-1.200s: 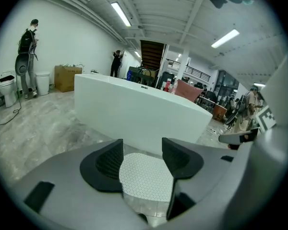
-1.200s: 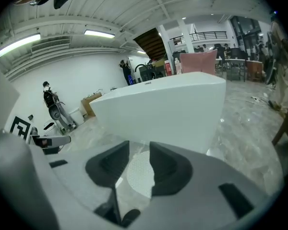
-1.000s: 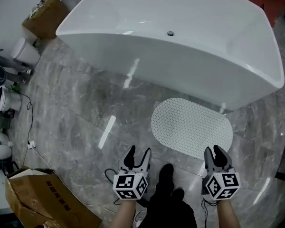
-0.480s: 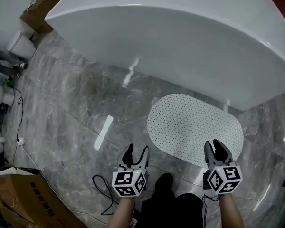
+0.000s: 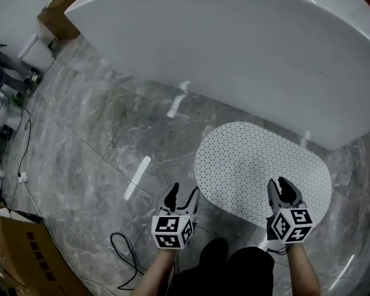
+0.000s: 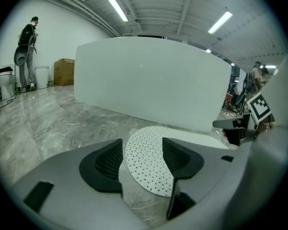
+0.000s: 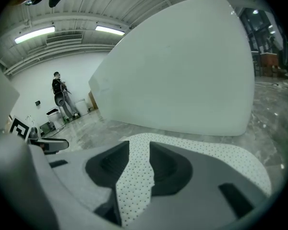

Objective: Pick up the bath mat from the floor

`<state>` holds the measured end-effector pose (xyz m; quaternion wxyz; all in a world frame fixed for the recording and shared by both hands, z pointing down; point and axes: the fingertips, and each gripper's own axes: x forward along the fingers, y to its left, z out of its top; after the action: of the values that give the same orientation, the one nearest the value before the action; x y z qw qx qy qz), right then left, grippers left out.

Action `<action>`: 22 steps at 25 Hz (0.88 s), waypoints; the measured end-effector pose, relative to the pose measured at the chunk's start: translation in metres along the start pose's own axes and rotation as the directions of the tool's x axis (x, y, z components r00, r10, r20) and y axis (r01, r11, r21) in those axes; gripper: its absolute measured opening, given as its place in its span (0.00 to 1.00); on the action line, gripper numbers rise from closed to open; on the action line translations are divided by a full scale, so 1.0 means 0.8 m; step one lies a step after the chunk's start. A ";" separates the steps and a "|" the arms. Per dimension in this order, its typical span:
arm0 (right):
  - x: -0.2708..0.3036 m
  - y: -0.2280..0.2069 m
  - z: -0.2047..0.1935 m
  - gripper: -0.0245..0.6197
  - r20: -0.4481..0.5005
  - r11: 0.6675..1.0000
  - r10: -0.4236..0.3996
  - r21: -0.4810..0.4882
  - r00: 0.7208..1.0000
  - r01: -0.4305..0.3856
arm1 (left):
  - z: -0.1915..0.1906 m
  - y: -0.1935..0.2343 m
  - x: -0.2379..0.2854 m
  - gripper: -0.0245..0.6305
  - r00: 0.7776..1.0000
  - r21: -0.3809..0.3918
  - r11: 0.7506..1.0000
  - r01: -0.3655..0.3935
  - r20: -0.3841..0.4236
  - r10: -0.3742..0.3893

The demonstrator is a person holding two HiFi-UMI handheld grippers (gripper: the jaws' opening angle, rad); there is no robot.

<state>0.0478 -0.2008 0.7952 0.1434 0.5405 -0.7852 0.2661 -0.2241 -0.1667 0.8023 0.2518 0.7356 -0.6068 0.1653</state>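
The approach is in hand. The bath mat (image 5: 259, 171) lies flat on the floor (image 5: 98, 147) at the lower right of the head view, just in front of the bathtub (image 5: 234, 48). The left gripper (image 5: 184, 195) hovers off the mat's near-left edge, jaws spread wide. The right gripper (image 5: 280, 187) hangs over its near edge, jaws parted less. Both are empty. The next move likely calls for dropping low and pinching the thin rim.

The white oval bath mat (image 5: 262, 165), dotted all over with small dark holes, lay flat on the grey floor (image 5: 111, 134) — its near edge beneath the right gripper (image 5: 283, 189) fingers, its rounded left end just ahead-right of the left gripper (image 5: 182, 195) fingers.
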 end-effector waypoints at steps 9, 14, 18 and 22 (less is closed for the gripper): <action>0.046 -0.022 -0.031 0.24 -0.010 1.000 0.005 -0.020 1.000 -0.006 | -0.034 0.016 0.051 0.44 1.000 -0.004 1.000 -0.019 -0.009 0.019; 0.069 -0.024 -0.040 0.24 -0.023 1.000 0.009 -0.027 1.000 -0.010 | -0.042 0.022 0.079 0.45 1.000 0.022 1.000 -0.017 -0.020 0.018; 0.083 -0.021 -0.041 0.24 -0.031 0.999 0.015 -0.036 0.999 -0.016 | -0.054 0.029 0.109 0.45 0.999 0.038 0.999 -0.019 -0.045 0.021; 0.097 -0.014 -0.038 0.24 -0.032 0.999 0.020 -0.049 0.999 -0.021 | -0.063 0.042 0.150 0.47 0.996 0.021 0.999 -0.024 -0.090 0.026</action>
<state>0.0270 -0.2465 0.8624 0.1661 0.5245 -0.7946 0.2566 -0.2287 -0.2398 0.9149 0.2695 0.7221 -0.6023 0.2078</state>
